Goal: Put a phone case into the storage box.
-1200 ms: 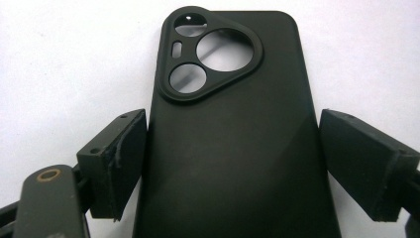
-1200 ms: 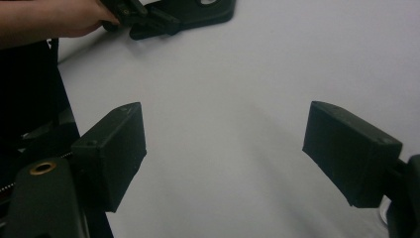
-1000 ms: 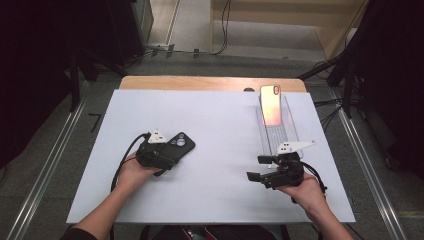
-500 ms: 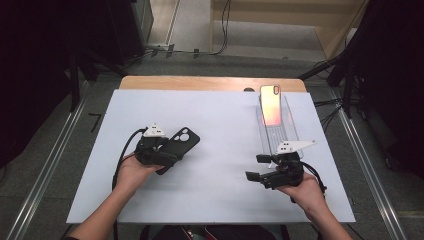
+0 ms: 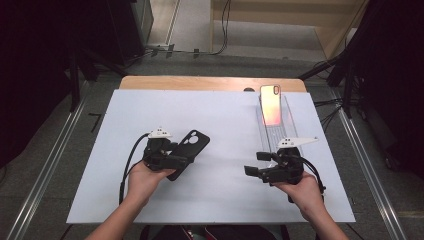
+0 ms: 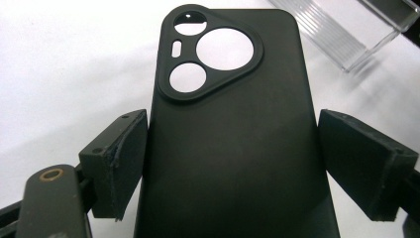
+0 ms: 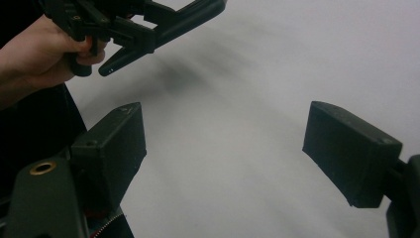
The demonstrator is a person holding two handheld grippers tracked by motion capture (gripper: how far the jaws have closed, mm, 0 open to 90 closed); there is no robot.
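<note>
Black phone case point(image 6: 233, 144), one, sits clamped in left gripper point(image 6: 233, 163).

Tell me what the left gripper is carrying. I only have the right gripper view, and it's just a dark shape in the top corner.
Observer: A black phone case, camera cutouts at the end away from the left gripper, whose fingers clamp its two long edges.
Operator: Now say what sits beyond my right gripper.
Observer: In the high view, a phone with a glowing orange screen, propped on a clear stand towards the table's far edge.
</note>
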